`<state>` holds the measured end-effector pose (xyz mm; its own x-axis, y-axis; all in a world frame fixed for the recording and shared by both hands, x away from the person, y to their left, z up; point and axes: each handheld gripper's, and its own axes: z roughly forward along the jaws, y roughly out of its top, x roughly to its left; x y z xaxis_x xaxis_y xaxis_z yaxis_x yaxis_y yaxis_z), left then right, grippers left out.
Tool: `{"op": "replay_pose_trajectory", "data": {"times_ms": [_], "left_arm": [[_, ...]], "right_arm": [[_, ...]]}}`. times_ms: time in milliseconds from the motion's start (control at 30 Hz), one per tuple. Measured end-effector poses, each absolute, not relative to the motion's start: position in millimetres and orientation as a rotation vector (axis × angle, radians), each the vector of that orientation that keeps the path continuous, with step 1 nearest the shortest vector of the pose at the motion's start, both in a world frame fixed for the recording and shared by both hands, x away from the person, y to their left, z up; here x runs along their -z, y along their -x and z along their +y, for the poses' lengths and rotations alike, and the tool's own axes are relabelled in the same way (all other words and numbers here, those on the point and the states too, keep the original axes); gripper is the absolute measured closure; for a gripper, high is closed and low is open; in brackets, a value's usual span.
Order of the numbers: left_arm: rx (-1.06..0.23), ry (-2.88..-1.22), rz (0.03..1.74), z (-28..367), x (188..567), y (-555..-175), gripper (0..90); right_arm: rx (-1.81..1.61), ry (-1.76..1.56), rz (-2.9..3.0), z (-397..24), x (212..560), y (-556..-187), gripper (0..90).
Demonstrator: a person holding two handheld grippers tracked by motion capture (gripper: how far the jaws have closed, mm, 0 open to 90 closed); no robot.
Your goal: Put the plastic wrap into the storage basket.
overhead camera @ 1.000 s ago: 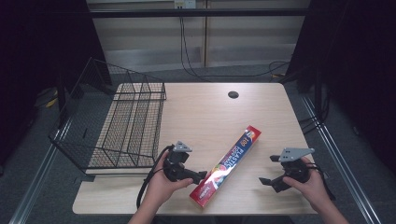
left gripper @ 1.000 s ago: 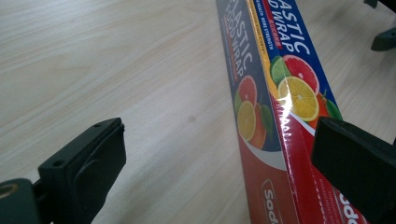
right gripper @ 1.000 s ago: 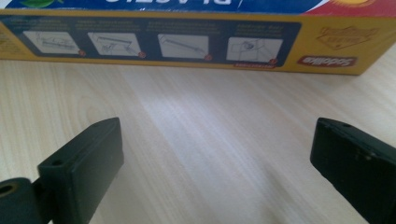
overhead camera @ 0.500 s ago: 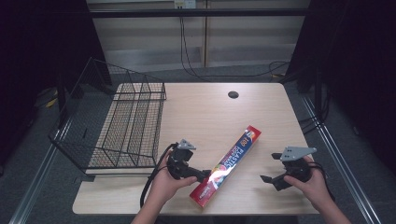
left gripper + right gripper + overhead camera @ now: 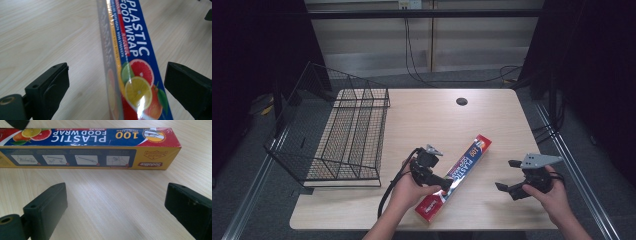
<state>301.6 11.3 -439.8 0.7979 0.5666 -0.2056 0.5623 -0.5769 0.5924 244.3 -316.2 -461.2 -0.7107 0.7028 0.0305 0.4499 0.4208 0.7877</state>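
Light wood table [image 5: 422, 120] with dark curtains all around and a black wire basket [image 5: 339, 140] sitting on its left side, so a pretty bare setup. The plastic wrap box [image 5: 459, 175] lies diagonally across the near middle of the table, and the left gripper [image 5: 447, 184] is right over its lower half with the box running up between the two jaws, which have just been closing a little but are spread wide and not touching it. The right gripper [image 5: 507, 176] hangs off to the right of the box, jaws wide apart with nothing but bare table between them.
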Motion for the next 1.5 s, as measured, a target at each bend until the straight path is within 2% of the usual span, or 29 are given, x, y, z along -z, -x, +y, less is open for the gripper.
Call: {"op": "replay_pose_trajectory", "data": {"times_ms": [467,500,733,767,800,867,900,933,1200,1500], "left_arm": [[0.013,-2.441,0.835,-31,451,-318,9.2],[0.013,-2.46,0.824,-33,452,-319,12.6],[0.049,-2.546,0.836,-47,461,-323,17.3],[0.063,-2.561,0.842,-49,461,-324,18.9],[0.088,-2.561,0.864,-51,462,-324,24.5],[0.098,-2.582,0.852,-54,462,-326,25.4],[0.123,-2.585,0.871,-55,462,-326,30.5],[0.13,-2.591,0.887,-57,461,-326,30.9],[0.084,-2.717,0.913,-67,450,-329,40.8],[0.151,-2.768,0.93,-53,430,-341,42.6]], "right_arm": [[-1.183,-1.017,2.348,-319,460,-244,4.2],[-1.186,-1.016,2.355,-320,460,-244,4.2],[-1.193,-1.025,2.343,-322,460,-243,4.2],[-1.196,-1.023,2.342,-322,459,-243,4.2],[-1.2,-1.023,2.341,-322,459,-243,4.2],[-1.2,-1.025,2.339,-323,459,-243,4.2],[-1.196,-1.029,2.337,-323,460,-243,4.3],[-1.199,-1.028,2.337,-322,460,-243,4.3],[-1.202,-1.028,2.335,-322,460,-243,4.3],[-1.217,-1.017,2.336,-322,460,-244,4.2]]}}
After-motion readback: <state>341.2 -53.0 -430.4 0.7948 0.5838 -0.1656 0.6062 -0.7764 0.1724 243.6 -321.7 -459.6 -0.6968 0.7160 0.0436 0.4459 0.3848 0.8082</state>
